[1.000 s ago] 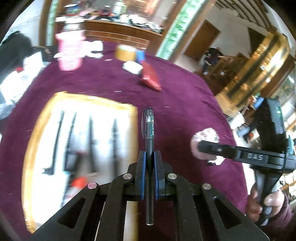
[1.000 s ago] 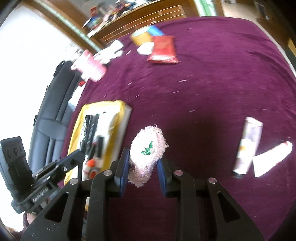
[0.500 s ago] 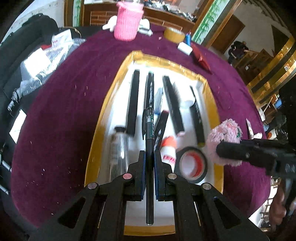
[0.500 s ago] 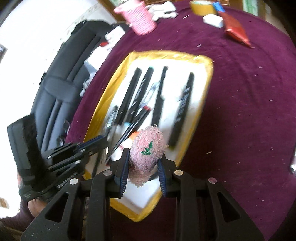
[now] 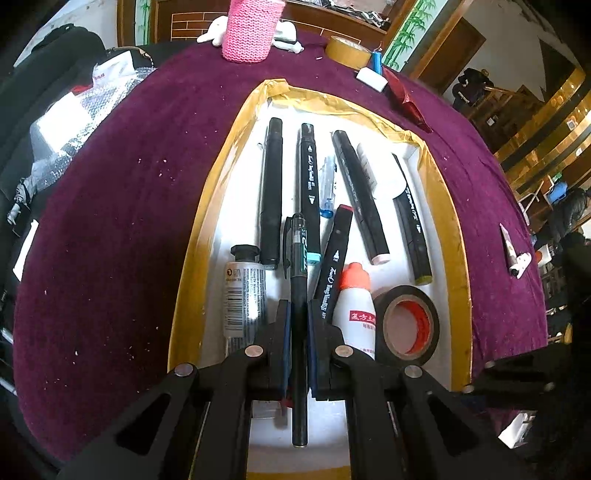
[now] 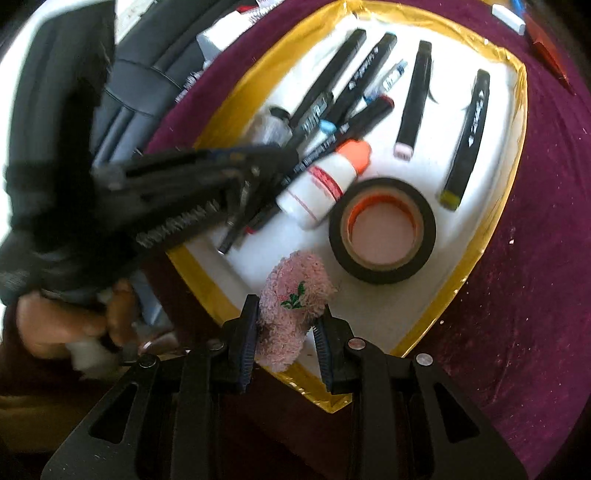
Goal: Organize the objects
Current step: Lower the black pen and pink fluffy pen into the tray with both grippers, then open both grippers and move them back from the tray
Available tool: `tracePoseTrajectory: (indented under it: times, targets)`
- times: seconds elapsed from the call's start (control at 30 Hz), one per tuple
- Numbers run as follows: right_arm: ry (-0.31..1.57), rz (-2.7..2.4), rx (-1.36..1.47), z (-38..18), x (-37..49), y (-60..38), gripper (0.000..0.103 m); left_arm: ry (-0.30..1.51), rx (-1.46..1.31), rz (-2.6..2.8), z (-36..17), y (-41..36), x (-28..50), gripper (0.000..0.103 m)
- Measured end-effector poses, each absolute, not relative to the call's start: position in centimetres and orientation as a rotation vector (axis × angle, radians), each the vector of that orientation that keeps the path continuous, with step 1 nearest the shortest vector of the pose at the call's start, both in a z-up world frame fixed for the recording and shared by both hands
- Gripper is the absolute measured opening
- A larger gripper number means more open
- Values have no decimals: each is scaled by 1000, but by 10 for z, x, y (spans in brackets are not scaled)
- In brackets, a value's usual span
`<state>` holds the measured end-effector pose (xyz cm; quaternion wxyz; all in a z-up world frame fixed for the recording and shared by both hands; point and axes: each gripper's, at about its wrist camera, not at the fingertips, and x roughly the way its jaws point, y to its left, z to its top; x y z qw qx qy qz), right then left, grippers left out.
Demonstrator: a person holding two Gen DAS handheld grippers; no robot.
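Observation:
A white tray with a gold rim (image 5: 452,236) lies on the purple cloth and holds several black markers, a glue bottle (image 5: 355,310), a black tape roll (image 5: 408,325) and a paint tube (image 5: 243,295). My left gripper (image 5: 298,306) is shut on a black pen (image 5: 298,288) and holds it low over the tray's near middle. My right gripper (image 6: 286,314) is shut on a pink fluffy pouch (image 6: 291,306) over the tray's near corner (image 6: 325,400), beside the tape roll (image 6: 382,229). The left gripper shows blurred in the right wrist view (image 6: 269,166).
A pink knitted cup (image 5: 251,29), a brown tape roll (image 5: 347,51), a white eraser (image 5: 371,78) and a red packet (image 5: 406,101) lie beyond the tray. A small tube (image 5: 511,251) lies on the cloth at right. A black chair with bubble wrap (image 5: 74,122) stands left.
Both grippers have moved from the open cloth to over the tray and come lower. The left still holds the pen, the right the pink pouch.

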<state>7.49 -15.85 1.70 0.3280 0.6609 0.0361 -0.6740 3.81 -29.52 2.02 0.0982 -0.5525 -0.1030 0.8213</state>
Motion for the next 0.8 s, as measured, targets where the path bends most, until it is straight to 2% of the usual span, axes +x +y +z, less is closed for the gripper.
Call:
tracePoseTrajectory:
  times: [0.1, 0.17, 0.23, 0.3, 0.47, 0.53, 0.6, 0.8]
  targets:
    - [79, -1774, 1738, 11, 73, -156, 27, -316, -1614, 2424, 25, -296, 41, 7]
    - [79, -1789, 1737, 10, 71, -154, 26, -319, -1606, 2432, 30, -297, 42, 14]
    - [79, -1800, 1738, 9, 70, -153, 26, -338, -1595, 2437, 36, -299, 42, 40]
    - [102, -1821, 1739, 10, 70, -153, 27, -364, -1572, 2441, 42, -302, 43, 45]
    - [234, -1868, 1712, 18, 77, -159, 29, -397, -1554, 2468, 56, -308, 42, 51]
    - [270, -1886, 1695, 22, 80, -160, 32, -413, -1551, 2470, 59, -310, 41, 51]
    - [300, -1904, 1679, 26, 82, -160, 39, -421, -1545, 2478, 62, -311, 41, 51]
    - [362, -1955, 1638, 36, 87, -157, 40, -439, -1527, 2506, 70, -314, 38, 51]
